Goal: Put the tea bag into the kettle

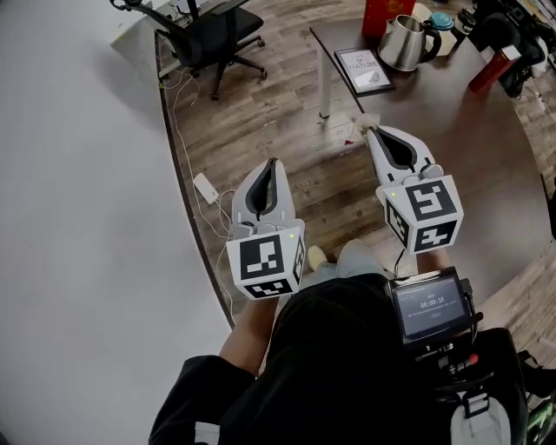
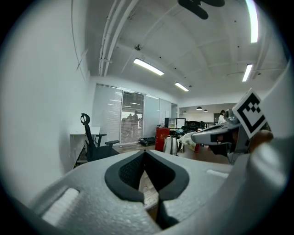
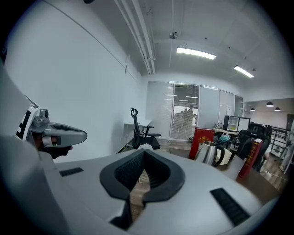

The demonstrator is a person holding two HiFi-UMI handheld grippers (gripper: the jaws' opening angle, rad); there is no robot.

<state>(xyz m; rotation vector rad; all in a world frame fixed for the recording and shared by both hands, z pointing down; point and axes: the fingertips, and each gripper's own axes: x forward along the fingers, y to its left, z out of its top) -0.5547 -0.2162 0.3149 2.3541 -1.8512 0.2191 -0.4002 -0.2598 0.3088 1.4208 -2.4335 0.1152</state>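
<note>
You hold both grippers out in front of you, side by side and apart. Your left gripper (image 1: 272, 165) has its jaws closed on nothing. Your right gripper (image 1: 372, 132) reaches farther ahead, its tips pinching a small tea bag (image 1: 362, 122).

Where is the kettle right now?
In the head view the kettle stands at the top right on the brown table, beside the red box, beyond the book, ahead of the right gripper with the tea bag.

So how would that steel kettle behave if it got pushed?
The kettle looks like rigid polished metal, so it is probably slippery against a tool. Upright on a broad base on the table, a low push would likely slide it rather than tip it.
</note>
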